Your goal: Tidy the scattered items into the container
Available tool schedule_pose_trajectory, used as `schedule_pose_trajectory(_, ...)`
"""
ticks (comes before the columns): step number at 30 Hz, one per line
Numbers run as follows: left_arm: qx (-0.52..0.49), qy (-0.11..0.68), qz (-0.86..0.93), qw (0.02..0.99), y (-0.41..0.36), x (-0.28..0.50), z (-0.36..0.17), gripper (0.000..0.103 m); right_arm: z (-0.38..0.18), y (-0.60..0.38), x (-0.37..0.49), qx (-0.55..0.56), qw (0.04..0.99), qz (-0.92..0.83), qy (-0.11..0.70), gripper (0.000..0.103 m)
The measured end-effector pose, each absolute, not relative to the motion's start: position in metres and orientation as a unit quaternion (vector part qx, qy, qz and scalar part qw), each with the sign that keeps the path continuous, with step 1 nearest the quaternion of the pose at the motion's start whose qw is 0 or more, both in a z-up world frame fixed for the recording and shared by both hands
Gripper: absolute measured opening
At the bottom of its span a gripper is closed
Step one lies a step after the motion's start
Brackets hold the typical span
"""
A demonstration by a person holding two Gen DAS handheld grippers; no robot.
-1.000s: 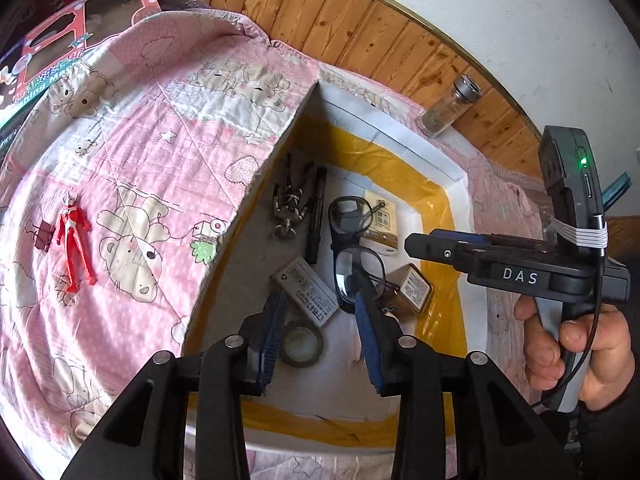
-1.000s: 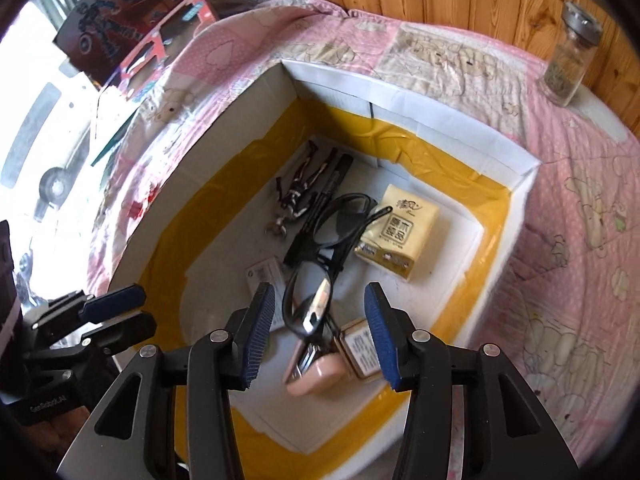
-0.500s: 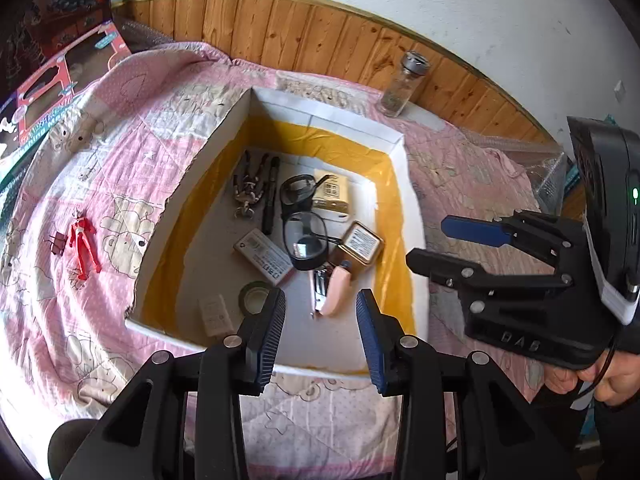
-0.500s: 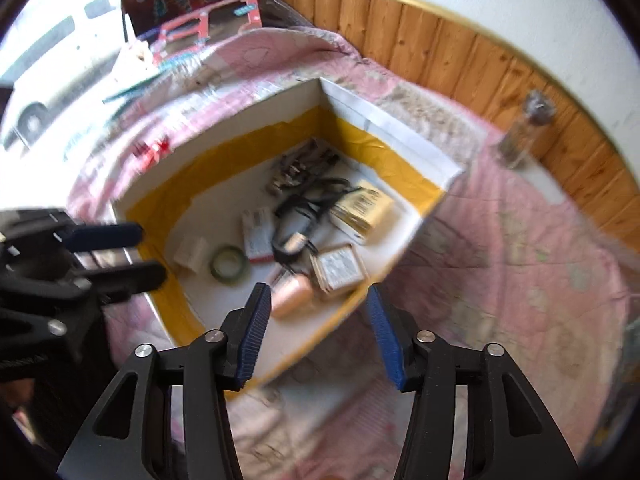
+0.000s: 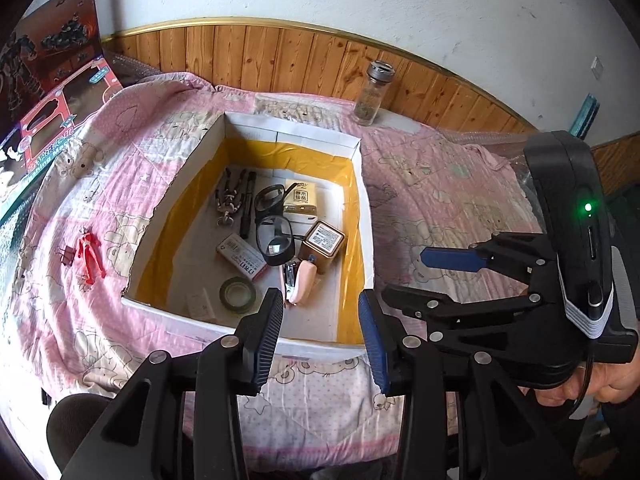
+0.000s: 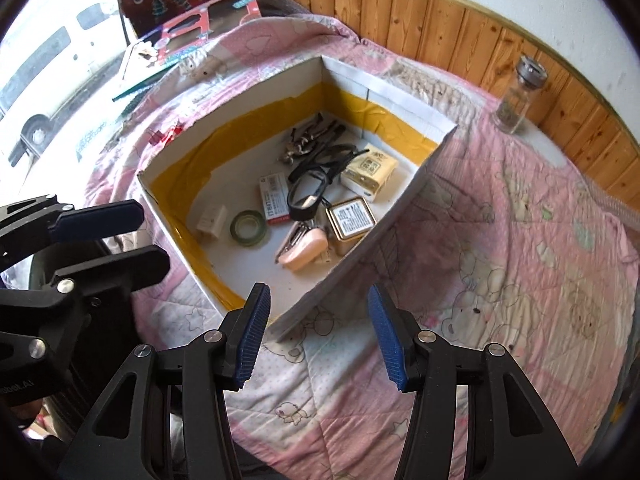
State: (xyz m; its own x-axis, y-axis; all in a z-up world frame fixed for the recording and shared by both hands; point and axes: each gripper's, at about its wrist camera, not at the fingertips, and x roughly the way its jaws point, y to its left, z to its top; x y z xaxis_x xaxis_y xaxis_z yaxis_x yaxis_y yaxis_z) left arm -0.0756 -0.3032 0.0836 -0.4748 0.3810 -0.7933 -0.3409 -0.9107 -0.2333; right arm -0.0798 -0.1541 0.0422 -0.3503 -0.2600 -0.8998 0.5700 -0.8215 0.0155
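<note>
A white box point(image 5: 296, 132) point(image 6: 412, 120) with yellow-taped inner walls sits on the pink quilt. Inside lie black glasses point(image 5: 274, 236) point(image 6: 308, 196), a pink stapler point(image 5: 302, 282) point(image 6: 306, 250), a green tape roll point(image 5: 237, 292) point(image 6: 248, 227), a gold tin point(image 5: 322, 244) point(image 6: 351, 218), a tissue pack point(image 5: 301, 198) and several other small items. A red toy figure point(image 5: 90, 254) and a dark binder clip point(image 5: 66, 256) lie on the quilt left of the box. My left gripper point(image 5: 320, 332) is open and empty over the box's near edge. My right gripper point(image 6: 318, 332) is open and empty above the near corner.
A glass jar point(image 5: 370, 94) point(image 6: 516, 94) stands by the wooden wall panel at the back. Toy boxes point(image 5: 60, 112) point(image 6: 188, 4) lean at the far left. A hand point(image 5: 600, 384) holds the right gripper's handle. Bare quilt stretches right of the box.
Both grippers have drawn back and up out of the box, open and empty. The whole box and the quilt around it have come into sight.
</note>
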Motion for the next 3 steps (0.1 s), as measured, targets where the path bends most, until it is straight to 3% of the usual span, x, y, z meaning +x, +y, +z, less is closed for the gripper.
schedule_pose_trajectory(3, -0.467, -0.020, 0.858, 0.211, -0.3047, -0.0753, 0.0840, 0.041, 0.0465, -0.1600, -0.0792, 0.504, 0.257, -0.809, 0.161, 0.055)
